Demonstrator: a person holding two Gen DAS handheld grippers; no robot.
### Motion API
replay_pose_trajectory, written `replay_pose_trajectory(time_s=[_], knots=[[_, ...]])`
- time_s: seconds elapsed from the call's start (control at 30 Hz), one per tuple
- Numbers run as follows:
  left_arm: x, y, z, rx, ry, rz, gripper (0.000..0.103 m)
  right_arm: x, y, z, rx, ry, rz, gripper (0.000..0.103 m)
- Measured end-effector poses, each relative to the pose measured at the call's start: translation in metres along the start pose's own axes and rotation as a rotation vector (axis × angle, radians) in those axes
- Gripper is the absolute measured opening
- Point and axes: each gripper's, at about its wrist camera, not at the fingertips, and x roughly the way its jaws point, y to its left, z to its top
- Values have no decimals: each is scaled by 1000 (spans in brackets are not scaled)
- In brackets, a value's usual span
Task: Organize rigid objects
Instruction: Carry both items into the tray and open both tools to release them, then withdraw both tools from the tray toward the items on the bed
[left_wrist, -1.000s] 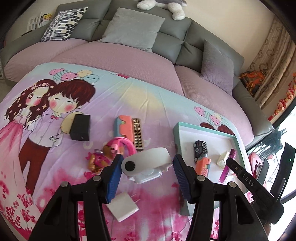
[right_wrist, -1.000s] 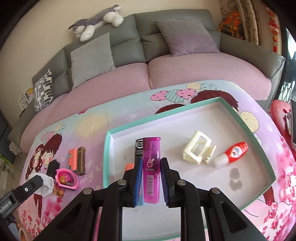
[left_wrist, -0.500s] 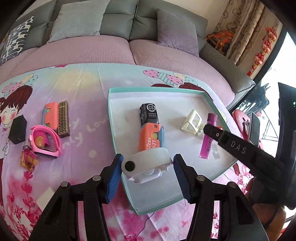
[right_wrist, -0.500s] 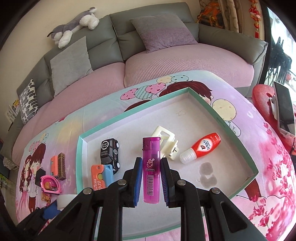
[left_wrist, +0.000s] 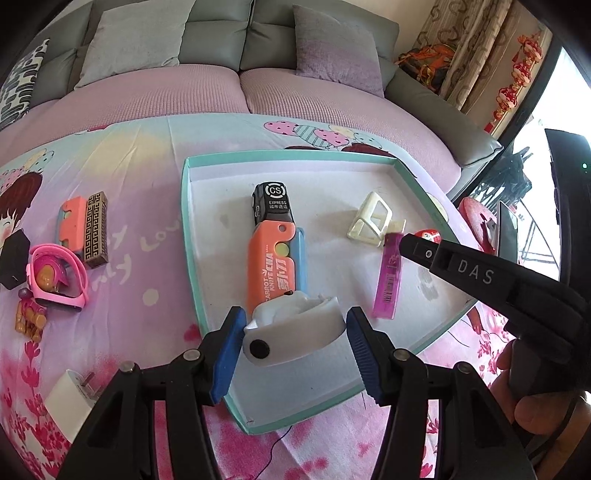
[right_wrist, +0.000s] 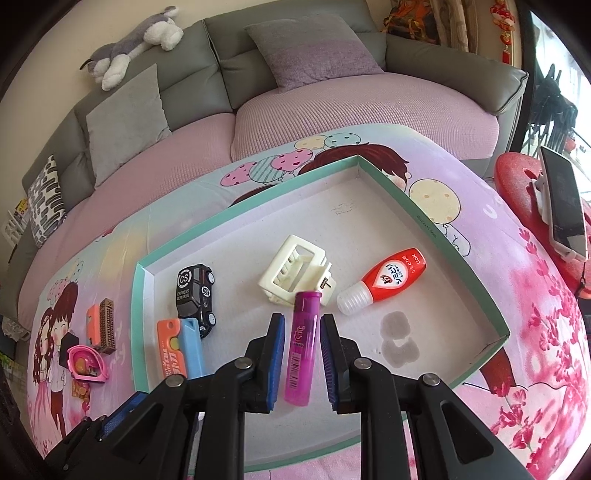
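left wrist view looks down on a teal-rimmed tray (left_wrist: 192, 236) lying on a cartoon-print sheet, and the left gripper (left_wrist: 293, 341) pinches a white plastic gadget with a black button (left_wrist: 291, 332) across its width, hanging low over the tray's near end, just short of the orange carrot knife (left_wrist: 273, 262) and the black toy car (left_wrist: 272, 201). right wrist view shows the right gripper (right_wrist: 303, 354) pressed together on a purple lighter (right_wrist: 302, 347), its cap close to the cream hair claw (right_wrist: 295, 273), with a red-capped glue bottle (right_wrist: 384, 278) to the side. both carried pieces are over the tray and, by my reading, about to be set down. to do it well, lower each one until it rests on the tray floor before letting the fingers part, so nothing drops or bounces. the bare patch near the front rim suits the white gadget; easing it slightly away from the carrot knife should avoid nudging that. the lighter would sit best in the gap between hair claw and front rim, laid flat so it cannot roll. the two grippers work close together, so releasing one at a time looks safer. outside the tray a pink watch (left_wrist: 55, 275), an orange and brown block (left_wrist: 83, 229) and a white charger plug (left_wrist: 72, 397) lie on the sheet, not yet collected.
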Motion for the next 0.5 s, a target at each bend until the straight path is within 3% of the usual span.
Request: replay_pose_trajectory(time_s=[0.2,0.33,0.5], knots=[[-4,3,0,-11,-1,9,59,4,0,0,1,18,-6,24],[-12,10,3,-38,-21,5,68,4,-1,0,5,9,-24,44],[-25,26,9,-90,-66,35,71,4,-2,0,12,4,-37,49]])
